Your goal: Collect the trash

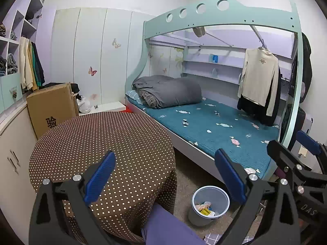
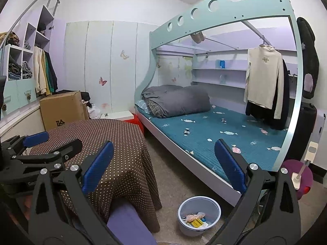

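Both grippers raised, nothing held. Left gripper (image 1: pixel 165 175) has its jaws spread wide, aimed over the near edge of the table (image 1: pixel 98 143) toward the bed (image 1: pixel 214 126). Right gripper (image 2: pixel 163 167) likewise has jaws wide and empty, held level beside the left one; each shows at the edge of the other's view.

Trash bin (image 2: pixel 199 214) stands on the floor between the table and the bed, just below both grippers. It is likely set there so that either hand can drop into it without a step. It already holds crumpled wrappers (image 2: pixel 194 217) and a yellow packet (image 2: pixel 197 222).

The table, under a brown polka-dot cloth, shows bare. On the bed, the sheet carries a printed candy pattern, so small pale pieces on it cannot be told from print or litter. A pale scrap (image 1: pixel 251 170) lies at the bed's near edge, above the bin, possibly trash.

Cardboard box (image 1: pixel 51 106) stands behind the table. Folded grey duvet (image 1: pixel 169 94) lies at the bed's head.

Judgement: collection looks mostly done or paused, with both hands hovering in a neutral ready pose.
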`<action>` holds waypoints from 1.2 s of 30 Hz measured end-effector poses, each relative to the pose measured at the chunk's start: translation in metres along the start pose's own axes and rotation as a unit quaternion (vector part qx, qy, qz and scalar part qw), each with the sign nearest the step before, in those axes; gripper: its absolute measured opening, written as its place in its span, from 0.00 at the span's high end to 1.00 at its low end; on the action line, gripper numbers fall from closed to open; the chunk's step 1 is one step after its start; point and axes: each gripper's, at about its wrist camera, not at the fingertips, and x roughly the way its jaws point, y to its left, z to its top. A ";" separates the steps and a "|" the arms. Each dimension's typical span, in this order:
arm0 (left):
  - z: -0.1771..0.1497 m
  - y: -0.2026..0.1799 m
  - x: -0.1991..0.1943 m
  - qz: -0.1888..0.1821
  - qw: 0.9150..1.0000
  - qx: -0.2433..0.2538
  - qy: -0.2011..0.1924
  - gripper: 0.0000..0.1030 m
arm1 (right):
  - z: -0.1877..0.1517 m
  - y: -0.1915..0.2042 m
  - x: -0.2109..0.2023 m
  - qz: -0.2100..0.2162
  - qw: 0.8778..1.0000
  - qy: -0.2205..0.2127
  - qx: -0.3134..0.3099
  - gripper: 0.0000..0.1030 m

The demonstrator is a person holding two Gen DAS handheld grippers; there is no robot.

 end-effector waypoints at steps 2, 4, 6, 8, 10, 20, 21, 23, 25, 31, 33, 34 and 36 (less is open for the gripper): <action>-0.001 0.000 0.000 0.000 1.000 -0.001 0.001 0.07 | 0.000 0.000 0.000 0.000 1.000 0.000 0.001 0.06; 0.000 0.000 0.000 0.002 1.000 -0.001 0.000 0.07 | 0.000 0.000 0.000 0.003 1.000 0.002 0.002 0.06; 0.000 0.000 0.000 0.002 1.000 -0.002 0.001 0.08 | -0.001 0.000 0.001 0.004 1.000 0.003 0.003 0.06; -0.002 0.001 0.000 0.002 1.000 -0.002 0.002 0.08 | 0.000 0.000 0.001 0.004 1.000 0.003 0.002 0.06; -0.002 0.001 0.000 0.003 1.000 -0.002 0.002 0.08 | 0.000 0.000 0.001 0.003 1.000 0.003 0.002 0.06; -0.003 0.002 0.001 0.005 1.000 -0.001 0.003 0.07 | 0.000 -0.003 0.002 0.006 1.000 0.005 0.005 0.06; -0.002 0.002 0.001 0.005 1.000 0.000 0.003 0.07 | 0.000 -0.003 0.002 0.006 1.000 0.005 0.005 0.06; -0.001 0.001 0.001 0.005 1.000 0.001 0.005 0.07 | 0.000 -0.004 0.004 0.007 1.000 0.006 0.006 0.06; -0.001 0.002 0.002 0.004 1.000 0.001 0.006 0.07 | 0.000 -0.005 0.004 0.007 1.000 0.006 0.007 0.06; -0.001 0.002 0.002 0.005 1.000 0.002 0.008 0.07 | -0.001 -0.007 0.006 0.009 1.000 0.008 0.009 0.06; -0.002 0.002 0.003 0.006 1.000 0.003 0.009 0.07 | -0.002 -0.007 0.007 0.010 1.000 0.008 0.010 0.06; -0.002 0.002 0.003 0.006 1.000 0.003 0.009 0.07 | -0.002 -0.007 0.007 0.011 1.000 0.009 0.010 0.06; -0.001 0.002 0.004 0.006 1.000 0.002 0.012 0.07 | -0.002 -0.006 0.009 0.012 1.000 0.012 0.011 0.06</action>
